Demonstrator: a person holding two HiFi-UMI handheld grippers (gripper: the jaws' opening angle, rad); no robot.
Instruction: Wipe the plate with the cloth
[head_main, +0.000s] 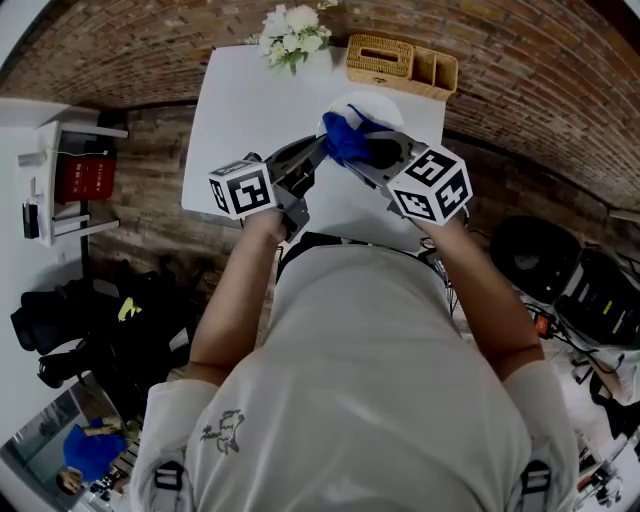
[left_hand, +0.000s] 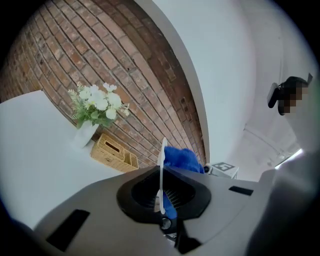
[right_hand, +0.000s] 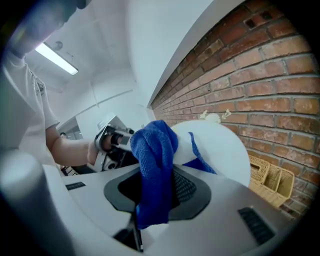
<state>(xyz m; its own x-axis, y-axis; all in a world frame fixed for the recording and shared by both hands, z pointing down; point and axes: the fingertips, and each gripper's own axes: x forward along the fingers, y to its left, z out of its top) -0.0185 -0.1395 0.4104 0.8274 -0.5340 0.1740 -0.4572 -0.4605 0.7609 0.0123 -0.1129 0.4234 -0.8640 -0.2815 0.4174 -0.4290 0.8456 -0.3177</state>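
A white plate (head_main: 368, 104) is held up over the table, with my left gripper (head_main: 316, 152) shut on its rim. In the left gripper view the plate (left_hand: 161, 165) runs edge-on between the closed jaws of the left gripper (left_hand: 161, 196). My right gripper (head_main: 386, 156) is shut on a blue cloth (head_main: 349, 138), which is bunched against the plate's face. In the right gripper view the cloth (right_hand: 154, 160) hangs out of the right gripper (right_hand: 156, 192) and lies against the plate (right_hand: 222, 150). The left gripper (right_hand: 113, 144) and the hand holding it show behind the cloth.
A white table (head_main: 245, 110) stands against a brick wall. At its far edge are a vase of white flowers (head_main: 292, 34) and a wicker basket (head_main: 401, 63). Black bags (head_main: 90, 320) lie on the floor at left, and dark equipment (head_main: 560, 265) sits at right.
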